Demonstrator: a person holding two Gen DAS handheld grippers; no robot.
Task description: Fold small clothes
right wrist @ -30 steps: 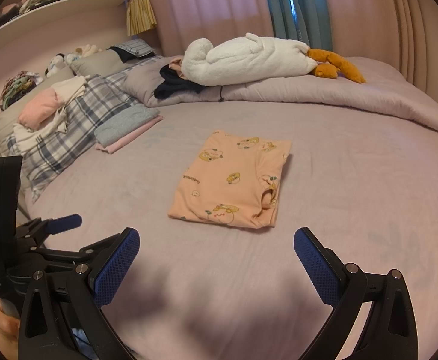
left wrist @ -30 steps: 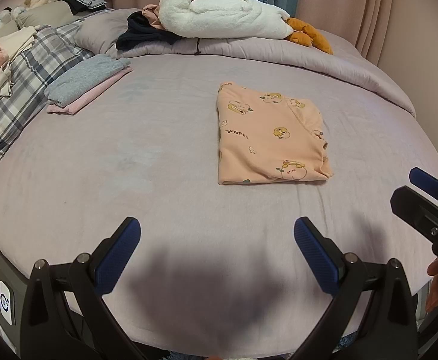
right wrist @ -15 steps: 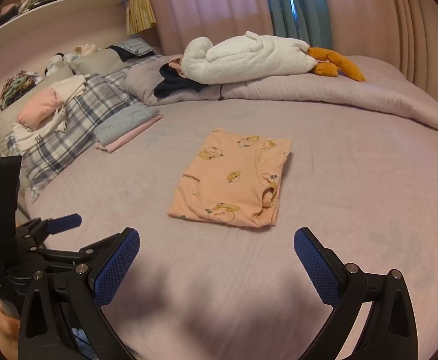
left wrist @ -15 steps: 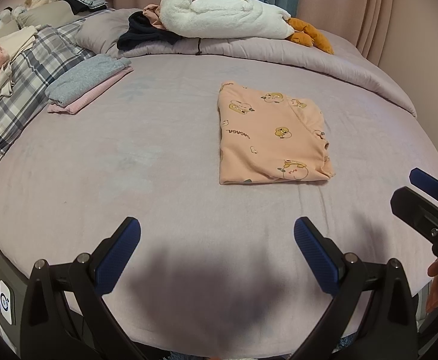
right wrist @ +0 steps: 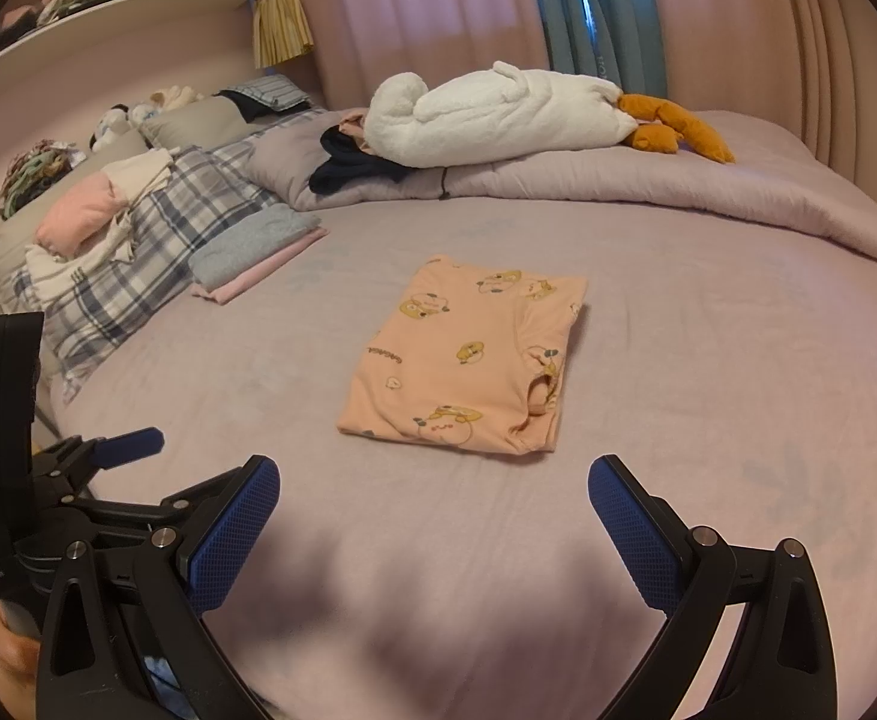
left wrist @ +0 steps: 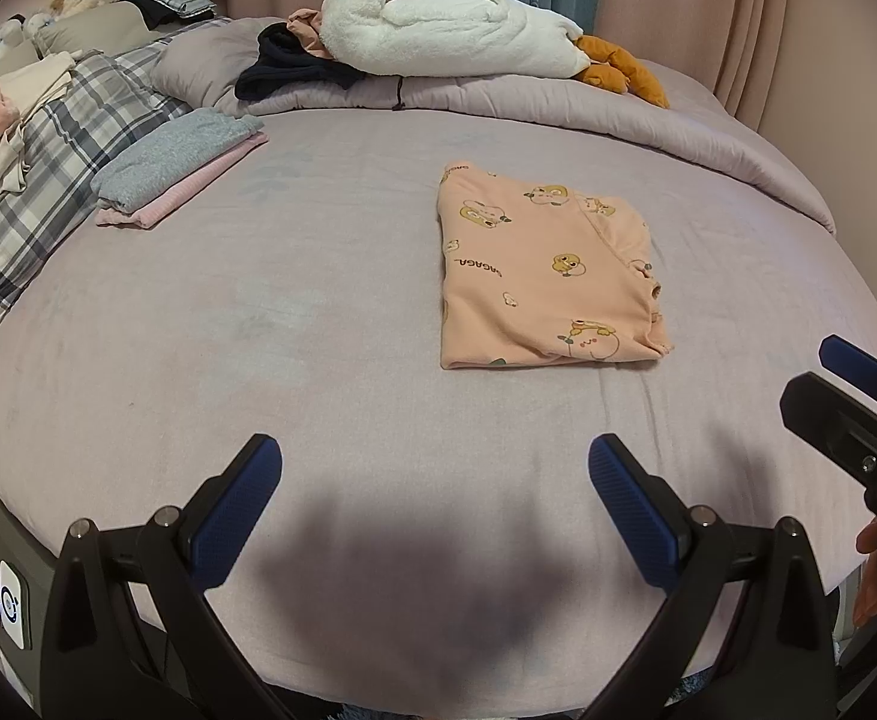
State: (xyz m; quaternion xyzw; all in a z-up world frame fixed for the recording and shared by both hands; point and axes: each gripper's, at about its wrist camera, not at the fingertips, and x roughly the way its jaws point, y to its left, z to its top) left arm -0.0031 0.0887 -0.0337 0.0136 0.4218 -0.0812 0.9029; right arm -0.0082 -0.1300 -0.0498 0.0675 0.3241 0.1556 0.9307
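Shirt (left wrist: 543, 276) lies ahead, long axis pointing away from you, nearer your right gripper (right wrist: 432, 516); both it and the left gripper (left wrist: 435, 495) gape empty.

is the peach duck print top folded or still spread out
Folded. The peach top lies as a compact rectangle on the bed, layered edges showing along its right side and near corner, sleeves tucked in. Neither hand-held gripper touches it.

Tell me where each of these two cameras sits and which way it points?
Left wrist view: on the left gripper, facing across the bed; right gripper and a fingertip at right edge.
Right wrist view: on the right gripper, facing likewise; left gripper and a hand lower left.
Shared: peach folded top, white plush goose, folded grey-and-pink stack.
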